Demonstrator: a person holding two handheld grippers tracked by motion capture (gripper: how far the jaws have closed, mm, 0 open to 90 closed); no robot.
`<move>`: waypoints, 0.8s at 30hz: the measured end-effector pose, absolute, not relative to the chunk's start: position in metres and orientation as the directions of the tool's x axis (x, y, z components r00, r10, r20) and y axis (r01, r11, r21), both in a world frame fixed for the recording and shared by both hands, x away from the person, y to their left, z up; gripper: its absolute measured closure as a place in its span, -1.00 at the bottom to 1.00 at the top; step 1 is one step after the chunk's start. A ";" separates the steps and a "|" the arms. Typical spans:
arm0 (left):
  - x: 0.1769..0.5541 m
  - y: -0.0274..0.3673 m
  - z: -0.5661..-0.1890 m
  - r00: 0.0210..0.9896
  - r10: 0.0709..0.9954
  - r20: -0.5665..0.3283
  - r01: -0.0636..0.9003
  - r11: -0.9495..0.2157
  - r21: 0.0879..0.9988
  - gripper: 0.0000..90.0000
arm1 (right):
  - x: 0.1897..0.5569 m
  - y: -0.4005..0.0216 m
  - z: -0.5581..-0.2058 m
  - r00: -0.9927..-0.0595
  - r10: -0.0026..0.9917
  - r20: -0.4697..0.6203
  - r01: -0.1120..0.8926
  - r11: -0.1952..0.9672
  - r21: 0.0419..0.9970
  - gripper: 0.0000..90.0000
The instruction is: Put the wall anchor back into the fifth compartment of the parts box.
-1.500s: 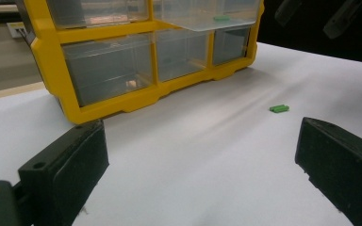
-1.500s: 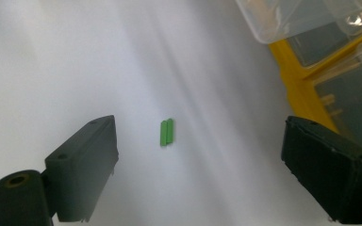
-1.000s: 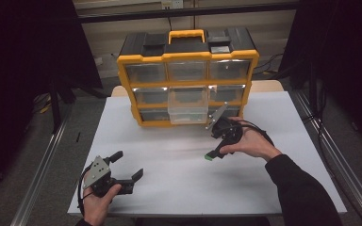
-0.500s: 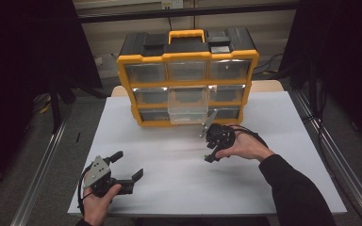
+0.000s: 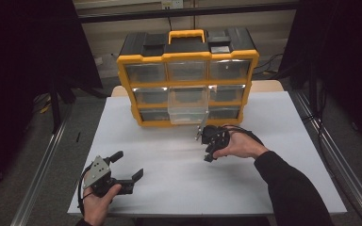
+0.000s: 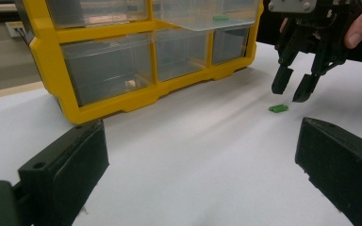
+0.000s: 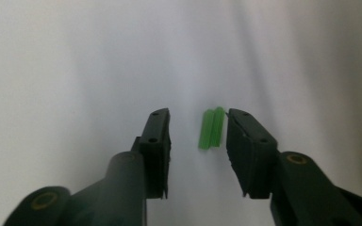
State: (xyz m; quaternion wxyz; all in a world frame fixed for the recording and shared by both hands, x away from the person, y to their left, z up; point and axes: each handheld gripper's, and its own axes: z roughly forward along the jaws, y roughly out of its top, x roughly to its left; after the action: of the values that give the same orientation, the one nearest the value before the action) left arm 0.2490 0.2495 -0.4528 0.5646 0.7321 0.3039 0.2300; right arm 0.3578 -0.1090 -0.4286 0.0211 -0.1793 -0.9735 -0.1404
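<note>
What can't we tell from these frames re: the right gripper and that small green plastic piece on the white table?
- Contact: in the right gripper view the right gripper straddles the small green plastic piece; whether the nearer pad touches it cannot be told.
- The piece itself: in the high view the gripper and hand cover it.
- Its type: too small in the left gripper view.
- The yellow drawer organiser: top cut off by the frame edge.

The room is dim, its surroundings nearly black; light falls from above onto the white bench (image 5: 169,155), which glares softly. Faint streaky shadows cross it. In the right gripper view the bench looks hazy, washed and soft-focused.
</note>
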 end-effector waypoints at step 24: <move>0.249 0.250 -0.453 0.713 0.701 -0.019 0.186 -0.162 0.969 -0.93 | 0.361 -0.104 -0.441 -0.937 0.339 0.083 0.349 0.916 0.198 0.69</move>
State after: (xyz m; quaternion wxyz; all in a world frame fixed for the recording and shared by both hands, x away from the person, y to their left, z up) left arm 0.2493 0.2495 -0.4528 0.5712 0.7282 0.3044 0.2255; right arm 0.3608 -0.1039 -0.4411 0.0233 -0.1759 -0.9785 -0.1056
